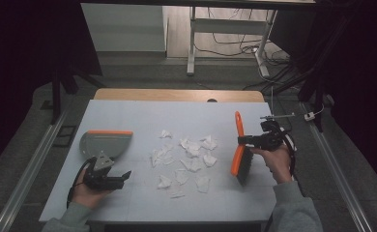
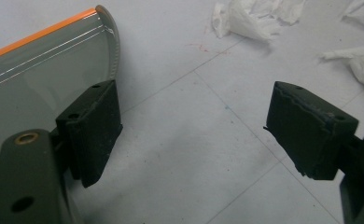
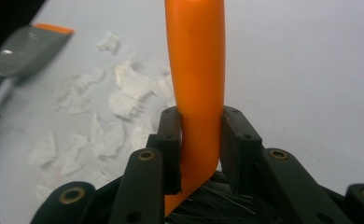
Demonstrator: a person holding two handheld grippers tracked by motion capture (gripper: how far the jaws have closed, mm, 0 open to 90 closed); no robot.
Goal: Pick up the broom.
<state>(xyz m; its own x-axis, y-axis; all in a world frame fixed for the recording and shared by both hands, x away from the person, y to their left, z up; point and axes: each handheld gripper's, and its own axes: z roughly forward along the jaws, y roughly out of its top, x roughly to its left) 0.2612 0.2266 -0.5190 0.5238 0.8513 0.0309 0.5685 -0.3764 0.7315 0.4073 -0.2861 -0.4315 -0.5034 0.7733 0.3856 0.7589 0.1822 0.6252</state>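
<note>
The right tool (image 3: 199,154) was clamped on the orange handle of the light, stiff hand brush (image 1: 239,153), a sound hold right of the flimsy paper scraps (image 1: 186,157), while the left tool (image 2: 189,135) gaped empty beside the dustpan (image 1: 105,143).

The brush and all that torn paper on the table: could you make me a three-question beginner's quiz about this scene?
1. True or false: the right claw is clamped on the orange handle of the brush.
2. What lies between the left claw's pads? A) a paper scrap B) nothing, only bare table C) the dustpan's rim
3. In the high view, where do the white paper scraps lie relative to the dustpan and the brush?

Key
1. True: the handle sits squeezed between both pads.
2. B: the jaws stand wide apart over the table, with the dustpan beside the left pad.
3. Between them, scattered mid-table: dustpan at left, brush at right.
</note>
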